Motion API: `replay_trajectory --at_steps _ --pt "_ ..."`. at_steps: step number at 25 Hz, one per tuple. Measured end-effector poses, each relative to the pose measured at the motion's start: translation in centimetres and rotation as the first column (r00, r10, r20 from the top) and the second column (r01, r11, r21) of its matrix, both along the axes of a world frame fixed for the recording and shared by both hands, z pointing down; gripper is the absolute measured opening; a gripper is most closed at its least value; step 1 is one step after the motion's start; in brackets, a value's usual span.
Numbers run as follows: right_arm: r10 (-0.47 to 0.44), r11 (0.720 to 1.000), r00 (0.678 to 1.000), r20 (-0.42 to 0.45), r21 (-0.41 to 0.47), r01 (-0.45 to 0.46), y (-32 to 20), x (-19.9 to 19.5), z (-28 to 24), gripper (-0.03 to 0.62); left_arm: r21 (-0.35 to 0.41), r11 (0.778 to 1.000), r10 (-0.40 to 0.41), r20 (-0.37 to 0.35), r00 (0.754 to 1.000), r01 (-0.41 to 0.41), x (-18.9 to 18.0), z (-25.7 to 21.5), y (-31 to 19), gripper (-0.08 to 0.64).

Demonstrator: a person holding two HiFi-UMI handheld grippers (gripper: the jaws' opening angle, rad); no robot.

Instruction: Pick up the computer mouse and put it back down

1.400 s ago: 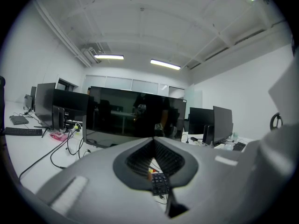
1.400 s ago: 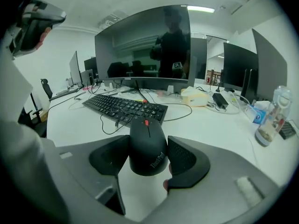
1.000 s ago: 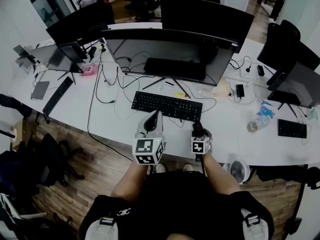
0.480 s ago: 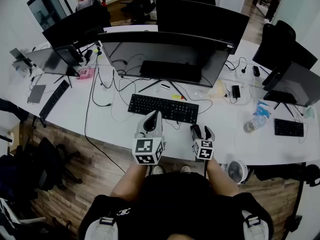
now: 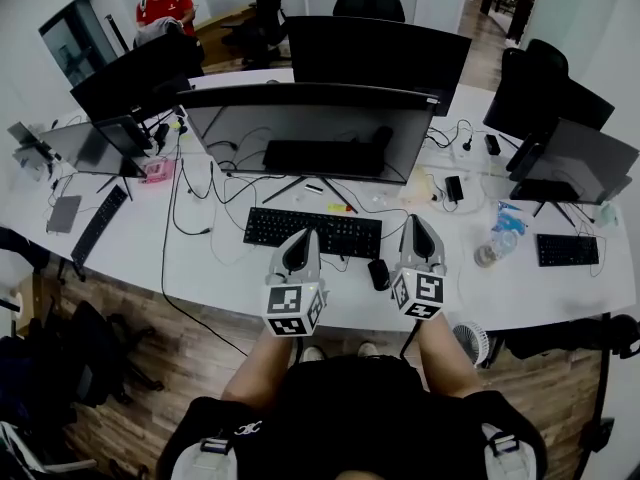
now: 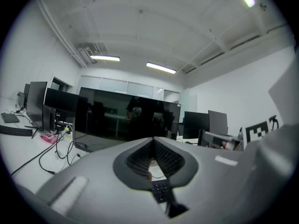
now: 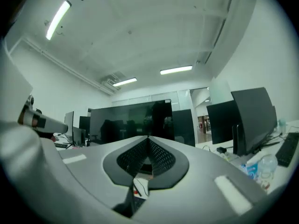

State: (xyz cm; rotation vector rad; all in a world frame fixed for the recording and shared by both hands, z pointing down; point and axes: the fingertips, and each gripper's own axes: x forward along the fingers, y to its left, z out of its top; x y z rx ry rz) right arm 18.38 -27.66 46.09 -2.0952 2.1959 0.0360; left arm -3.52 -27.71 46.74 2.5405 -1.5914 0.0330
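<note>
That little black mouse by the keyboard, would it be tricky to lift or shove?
The mouse looks small and rigid, so probably light and unbending. Its rounded shell seems smooth, so it might slip from a pinch near the top. It lies flat on the desk, so a push should slide it, not roll it.

White desks (image 5: 220, 260) on a wooden floor (image 5: 180, 340), black office chair (image 5: 368, 5) behind, ceiling strip lights (image 6: 161, 68) overhead
</note>
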Motion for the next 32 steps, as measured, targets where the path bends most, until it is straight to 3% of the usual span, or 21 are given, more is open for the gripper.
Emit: replay_trajectory --at_steps 5,32 --pt "-0.014 0.996 0.998 -0.062 0.087 0.019 0.9 -0.8 -4.8 0.003 0.005 1.0 0.013 -0.003 1.0 -0.013 0.7 -0.2 0.1 0.052" --pt "-0.085 0.995 0.995 -0.058 0.054 0.088 1.5 -3.6 -4.5 0.005 -0.004 1.0 0.005 -0.001 1.0 -0.005 -0.9 -0.1 1.3 0.052"
